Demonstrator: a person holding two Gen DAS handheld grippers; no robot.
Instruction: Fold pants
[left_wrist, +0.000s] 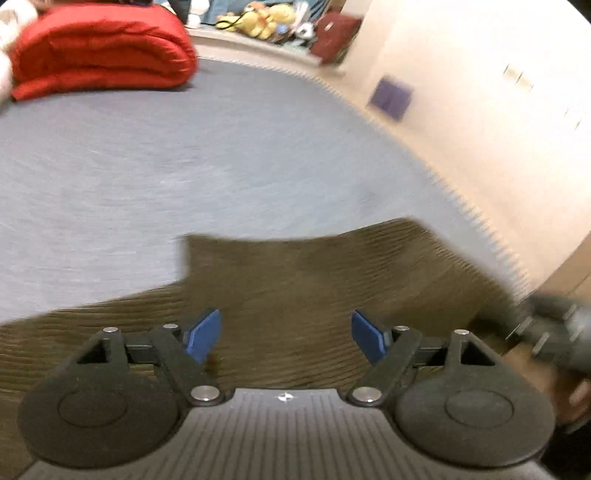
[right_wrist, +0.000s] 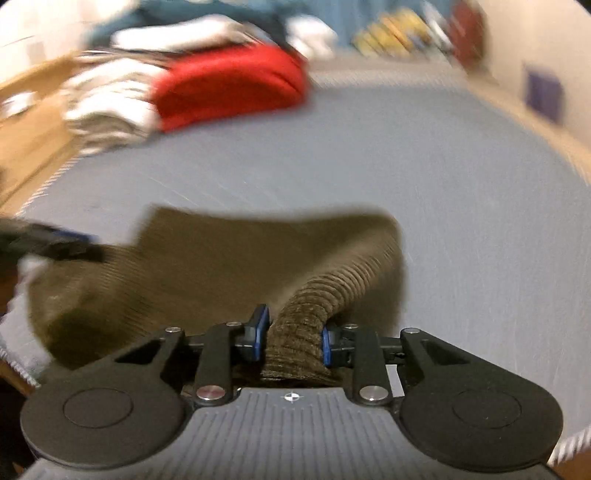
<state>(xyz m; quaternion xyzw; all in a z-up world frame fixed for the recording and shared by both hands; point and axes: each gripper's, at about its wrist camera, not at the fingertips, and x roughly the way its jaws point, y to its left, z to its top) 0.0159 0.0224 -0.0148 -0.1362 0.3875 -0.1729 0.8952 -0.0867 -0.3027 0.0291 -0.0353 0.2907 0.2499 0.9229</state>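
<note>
We found the left hand-held gripper (left_wrist: 286, 334) released, its blue pads apart above the brown corduroy pants (left_wrist: 314, 280), which lay on the grey bed (left_wrist: 184, 166). A folded red blanket (left_wrist: 99, 48) sat at the far end. The right hand-held gripper (right_wrist: 291, 345) was clenched on a bunched fold of the pants.

A home bedroom: grey bed (left_wrist: 184, 155), red quilt (left_wrist: 99, 48), plush toys (left_wrist: 262, 20)
</note>
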